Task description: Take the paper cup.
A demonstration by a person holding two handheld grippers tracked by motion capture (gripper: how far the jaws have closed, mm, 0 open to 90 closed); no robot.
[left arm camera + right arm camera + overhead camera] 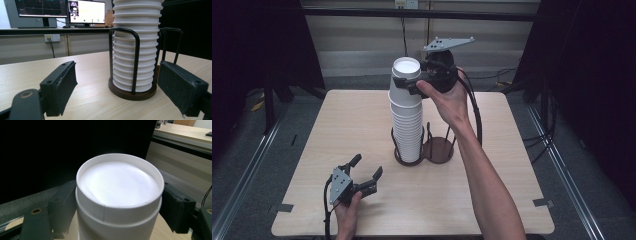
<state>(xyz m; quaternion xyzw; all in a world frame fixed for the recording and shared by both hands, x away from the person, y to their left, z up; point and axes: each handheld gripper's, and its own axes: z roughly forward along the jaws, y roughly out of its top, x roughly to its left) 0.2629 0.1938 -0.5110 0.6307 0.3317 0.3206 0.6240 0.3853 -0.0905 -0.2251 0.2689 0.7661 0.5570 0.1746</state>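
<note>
Right tongs (117,205) of mine clamp the top cup (117,195), white and upturned, atop the ribbed stack (408,125) in its wire holder (424,152); left tongs (364,172) gape empty above the pale wood surface (492,195), dark curtains around.

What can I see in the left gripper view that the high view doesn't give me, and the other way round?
Left gripper view: two computer monitors on a desk behind the table, and a wall socket.

High view: the right gripper around the top cup of the stack, and the holder's empty second ring.

Both: the stack of white cups in the dark wire holder, the wooden table, and the left gripper with its jaws apart.
</note>
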